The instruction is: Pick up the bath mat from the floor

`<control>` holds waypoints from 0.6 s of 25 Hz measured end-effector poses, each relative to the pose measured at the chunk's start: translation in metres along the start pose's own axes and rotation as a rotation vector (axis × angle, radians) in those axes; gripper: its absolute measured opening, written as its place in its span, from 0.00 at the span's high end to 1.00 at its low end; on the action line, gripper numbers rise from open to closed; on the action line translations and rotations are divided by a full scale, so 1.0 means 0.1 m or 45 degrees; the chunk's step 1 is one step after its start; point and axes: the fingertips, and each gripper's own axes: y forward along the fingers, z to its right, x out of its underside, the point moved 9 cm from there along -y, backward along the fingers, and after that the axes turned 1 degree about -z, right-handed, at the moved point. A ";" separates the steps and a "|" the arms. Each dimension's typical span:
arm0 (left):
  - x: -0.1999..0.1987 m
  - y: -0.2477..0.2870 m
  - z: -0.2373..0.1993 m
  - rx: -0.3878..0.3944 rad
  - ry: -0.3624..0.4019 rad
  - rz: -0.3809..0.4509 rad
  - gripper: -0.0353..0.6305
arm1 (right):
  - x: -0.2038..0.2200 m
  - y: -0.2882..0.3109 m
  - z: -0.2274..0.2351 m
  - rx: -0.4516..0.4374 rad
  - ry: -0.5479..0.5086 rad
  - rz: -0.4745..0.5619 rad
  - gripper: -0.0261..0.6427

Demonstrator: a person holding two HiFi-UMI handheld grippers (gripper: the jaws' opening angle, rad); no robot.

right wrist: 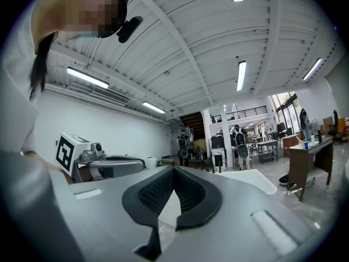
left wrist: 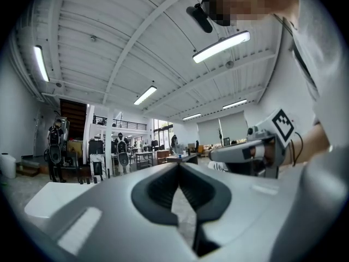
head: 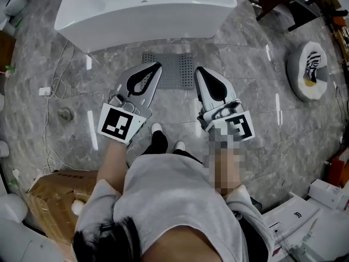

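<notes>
With left gripper and right gripper closed empty, I'd part both and dip to the near edge of the grey perforated bath mat.

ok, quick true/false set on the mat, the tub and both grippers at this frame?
1. The bath mat lies flat on the floor in front of the bathtub. True.
2. The left gripper is shut on the mat. False: its jaws are together with nothing between them, and the mat is down on the floor.
3. The right gripper has its jaws wide apart. False: its jaw tips meet, and it holds nothing.
4. A cardboard box sits on the floor at the person's left. True.
</notes>
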 end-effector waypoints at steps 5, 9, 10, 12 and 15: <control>0.05 0.04 -0.16 0.043 -0.006 0.010 0.95 | 0.01 0.13 -0.03 0.047 0.001 -0.002 0.96; 0.12 0.09 -0.23 0.065 -0.019 0.009 0.95 | 0.02 0.20 -0.04 0.072 0.004 -0.005 0.96; 0.13 0.11 -0.24 0.068 -0.022 0.007 0.95 | 0.02 0.21 -0.03 0.076 0.005 -0.006 0.96; 0.14 0.15 -0.26 0.073 -0.028 0.006 0.95 | 0.01 0.22 -0.01 0.083 0.003 -0.012 0.96; 0.16 0.21 -0.29 0.073 -0.031 0.001 0.95 | 0.03 0.25 0.06 0.089 0.002 -0.020 0.96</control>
